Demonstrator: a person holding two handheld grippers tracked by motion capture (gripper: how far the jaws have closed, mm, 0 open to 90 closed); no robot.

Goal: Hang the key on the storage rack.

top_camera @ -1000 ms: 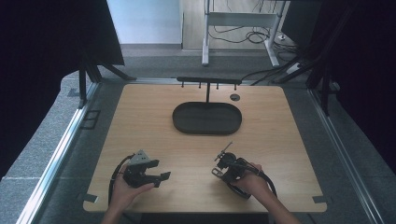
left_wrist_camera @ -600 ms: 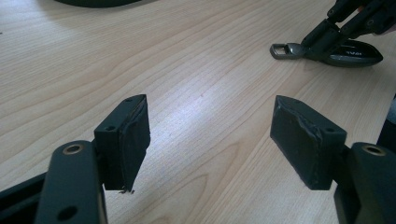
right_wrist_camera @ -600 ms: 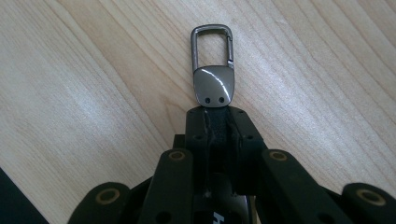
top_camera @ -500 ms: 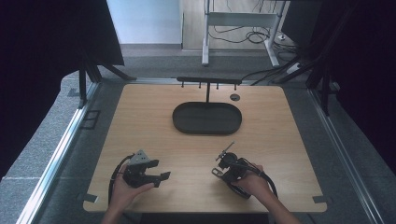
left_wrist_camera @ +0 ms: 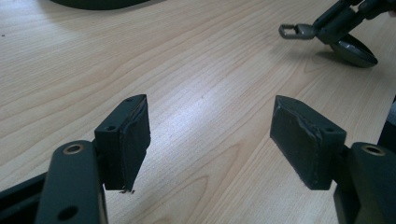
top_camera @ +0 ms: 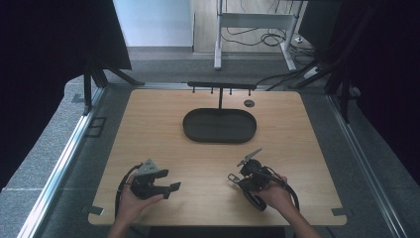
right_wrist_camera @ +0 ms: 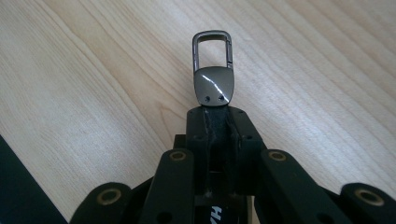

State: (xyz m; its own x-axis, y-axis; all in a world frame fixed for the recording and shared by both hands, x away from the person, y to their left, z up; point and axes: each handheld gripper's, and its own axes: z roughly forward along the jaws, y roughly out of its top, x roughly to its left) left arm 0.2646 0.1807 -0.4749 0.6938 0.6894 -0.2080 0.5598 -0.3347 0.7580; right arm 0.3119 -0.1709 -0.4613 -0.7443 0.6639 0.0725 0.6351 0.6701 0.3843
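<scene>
My right gripper (right_wrist_camera: 215, 116) is shut on a black strap (right_wrist_camera: 215, 128) that ends in a dark metal clasp (right_wrist_camera: 212, 65), which sticks out past the pads just above the wood. In the high view that gripper (top_camera: 237, 179) lies low at the front right, pointing left, with the clasp (top_camera: 233, 177) at its tip. My left gripper (top_camera: 168, 181) rests at the front left, open. In the left gripper view its jaws (left_wrist_camera: 217, 135) stand wide apart over bare wood, and the right gripper (left_wrist_camera: 334, 21) with the clasp (left_wrist_camera: 292, 31) shows at the top right.
A dark oval tray (top_camera: 190, 131) sits at mid-table. A black T-shaped rack (top_camera: 220, 85) with several small hooks rises behind it. A small round disc (top_camera: 249, 103) lies near the far edge. The light wooden table (top_camera: 148, 129) has metal rails along both sides.
</scene>
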